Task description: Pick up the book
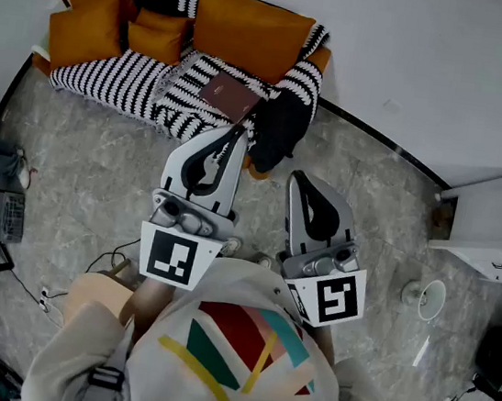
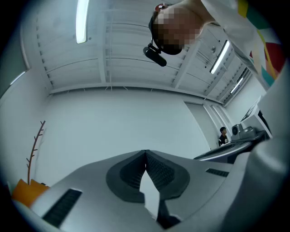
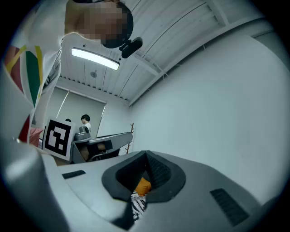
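Book (image 1: 229, 96) lies flat on the striped sofa (image 1: 110, 82), upper centre of frame. I carry left tongs (image 1: 235, 137) and right tongs (image 1: 300, 179) pinched together, empty, well short of it; seemingly just approaching.

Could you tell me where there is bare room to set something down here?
The floor between sofa and white cabinet is bare, and so is the floor before the sofa's left end. On the sofa, the striped seat left of the book is free; cushions and a black bundle crowd the rest.
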